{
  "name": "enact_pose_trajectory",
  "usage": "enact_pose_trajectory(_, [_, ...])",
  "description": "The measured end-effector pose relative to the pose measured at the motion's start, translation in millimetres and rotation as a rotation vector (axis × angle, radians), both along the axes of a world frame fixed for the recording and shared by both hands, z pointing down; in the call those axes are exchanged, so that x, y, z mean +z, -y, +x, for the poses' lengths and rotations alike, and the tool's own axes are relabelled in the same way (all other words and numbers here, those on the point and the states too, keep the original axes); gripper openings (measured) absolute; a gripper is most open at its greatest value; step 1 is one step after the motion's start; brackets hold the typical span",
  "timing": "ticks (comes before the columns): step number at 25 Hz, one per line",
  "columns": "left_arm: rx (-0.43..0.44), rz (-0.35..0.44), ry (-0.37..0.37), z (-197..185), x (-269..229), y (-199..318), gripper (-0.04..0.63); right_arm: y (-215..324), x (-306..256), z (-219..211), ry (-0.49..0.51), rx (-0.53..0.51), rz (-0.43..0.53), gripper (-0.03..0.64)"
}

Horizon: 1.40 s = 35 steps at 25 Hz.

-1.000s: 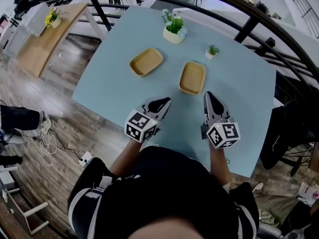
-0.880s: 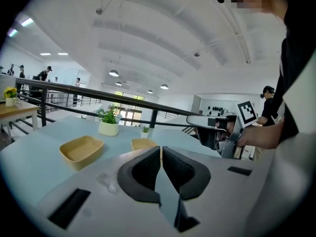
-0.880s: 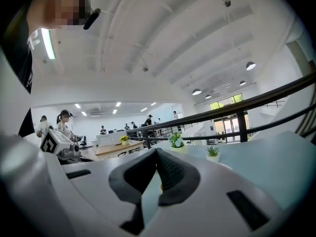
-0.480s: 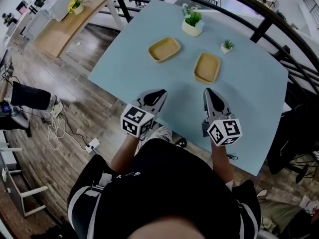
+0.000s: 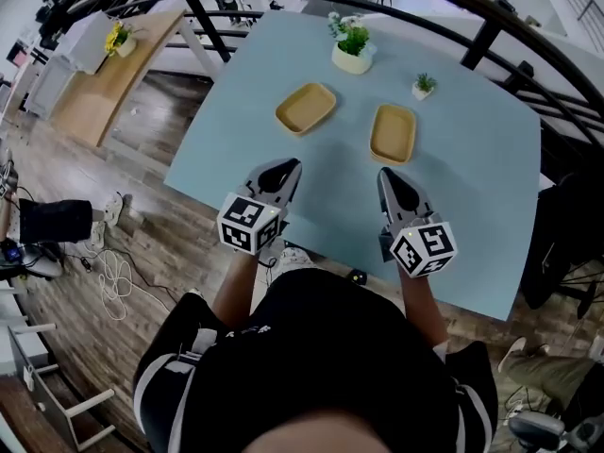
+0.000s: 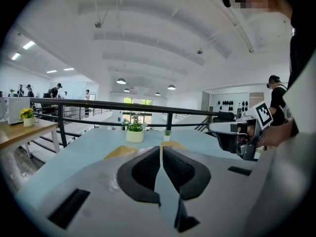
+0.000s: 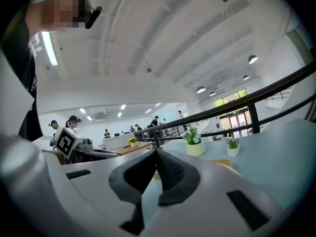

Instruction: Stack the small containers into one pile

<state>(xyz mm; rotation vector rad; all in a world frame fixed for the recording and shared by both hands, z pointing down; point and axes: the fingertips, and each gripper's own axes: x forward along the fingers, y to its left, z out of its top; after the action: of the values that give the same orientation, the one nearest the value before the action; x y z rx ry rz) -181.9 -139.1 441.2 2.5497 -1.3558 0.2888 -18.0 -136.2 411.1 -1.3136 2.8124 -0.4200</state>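
Two shallow wooden containers lie apart on the light blue table (image 5: 472, 159): one (image 5: 305, 108) at the middle left, one (image 5: 393, 132) to its right. My left gripper (image 5: 287, 166) hovers near the table's front edge, below the left container, its jaws shut with nothing between them. My right gripper (image 5: 385, 176) is held just below the right container, also shut and empty. In the left gripper view a container (image 6: 120, 151) peeks over the jaws. In the right gripper view a container's edge (image 7: 228, 163) shows past the jaws.
A large potted plant (image 5: 352, 47) and a small one (image 5: 424, 86) stand at the table's far side. A black railing (image 5: 491, 28) curves behind the table. A wooden floor with cables lies to the left.
The head view has shifted a little; both grippers have crept slightly forward towards the containers. Both stay shut and the containers have not moved.
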Motion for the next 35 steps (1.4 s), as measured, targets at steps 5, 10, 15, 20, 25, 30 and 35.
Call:
enact_pose_trajectory(5, [0.067,-0.012,0.036,-30,3,39,0.026,26,8,-33,0.01,0.055,-0.038,0.005])
enact_pose_trajectory(10, [0.105,-0.011,0.032,-56,5,80,0.026,51,23,-61,0.022,0.101,-0.088,0.006])
enact_pose_trajectory(15, [0.147,-0.027,0.03,-75,15,112,0.026,73,39,-85,0.023,0.144,-0.137,0.015])
enact_pose_trajectory(20, [0.159,-0.05,0.01,-95,28,144,0.026,93,55,-109,0.022,0.169,-0.184,0.026])
enact_pose_trajectory(25, [0.178,-0.085,-0.005,-102,45,170,0.028,107,71,-122,0.028,0.206,-0.242,0.045])
enact_pose_trajectory(30, [0.208,-0.145,-0.027,-101,66,186,0.088,119,84,-130,0.043,0.246,-0.295,0.057])
enact_pose_trajectory(35, [0.233,-0.209,-0.028,-100,92,198,0.131,132,105,-140,0.056,0.269,-0.357,0.082])
